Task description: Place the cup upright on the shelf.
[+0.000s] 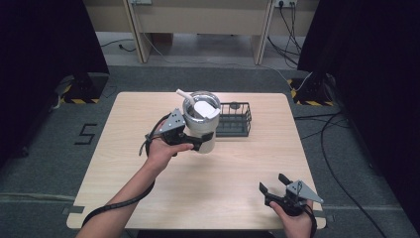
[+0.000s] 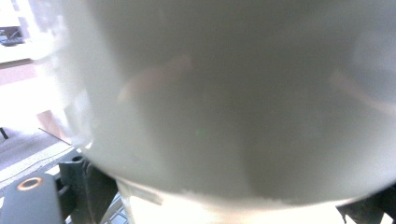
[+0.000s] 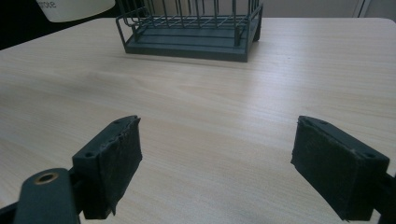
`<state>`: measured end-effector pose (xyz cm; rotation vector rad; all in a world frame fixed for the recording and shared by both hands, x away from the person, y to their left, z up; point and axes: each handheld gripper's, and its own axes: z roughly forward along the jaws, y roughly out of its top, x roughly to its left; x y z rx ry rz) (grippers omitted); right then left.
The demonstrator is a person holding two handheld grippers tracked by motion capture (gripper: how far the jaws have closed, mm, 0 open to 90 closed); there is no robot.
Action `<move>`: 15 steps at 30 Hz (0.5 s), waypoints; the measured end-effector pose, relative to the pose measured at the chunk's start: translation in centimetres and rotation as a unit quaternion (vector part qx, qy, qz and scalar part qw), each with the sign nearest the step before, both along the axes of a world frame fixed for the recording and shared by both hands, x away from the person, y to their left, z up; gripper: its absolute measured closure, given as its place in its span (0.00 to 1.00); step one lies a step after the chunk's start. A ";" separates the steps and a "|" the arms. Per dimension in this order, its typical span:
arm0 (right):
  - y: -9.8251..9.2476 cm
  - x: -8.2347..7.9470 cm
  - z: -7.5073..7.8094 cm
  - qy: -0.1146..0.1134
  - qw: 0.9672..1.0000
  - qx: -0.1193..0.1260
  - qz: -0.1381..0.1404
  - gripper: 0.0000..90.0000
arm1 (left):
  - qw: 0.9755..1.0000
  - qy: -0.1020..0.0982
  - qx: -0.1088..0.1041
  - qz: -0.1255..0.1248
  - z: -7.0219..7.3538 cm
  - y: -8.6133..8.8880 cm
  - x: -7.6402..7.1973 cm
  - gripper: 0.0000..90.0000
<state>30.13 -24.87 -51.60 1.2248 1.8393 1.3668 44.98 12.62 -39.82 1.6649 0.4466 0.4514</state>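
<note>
Here, left tool (image 1: 197, 144) clamped on smooth white tumbler (image 1: 202, 124), right tool (image 3: 219, 170) jaws apart, dark wire basket (image 3: 191, 29) behind.

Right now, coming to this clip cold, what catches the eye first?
The white tumbler with its lid and straw, clamped by the left gripper and held up near the table's middle. Just behind it on the wooden table sits a dark wire basket. The right gripper waits at the near right edge, jaws wide apart with nothing between them.
</note>
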 end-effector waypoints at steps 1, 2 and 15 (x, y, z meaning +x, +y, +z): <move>0.0 0.0 0.0 0.000 1.000 0.000 0.000 0.18 | 1.000 0.000 0.000 0.000 0.0 0.0 0.1 0.11; 0.0 0.0 0.0 -0.001 1.000 0.001 0.000 0.18 | 1.000 0.000 0.000 0.001 0.1 -0.1 0.2 0.11; 0.0 0.0 0.0 -0.001 1.000 0.002 0.000 0.18 | 1.000 -0.004 -0.002 0.004 1.0 -0.9 1.4 0.11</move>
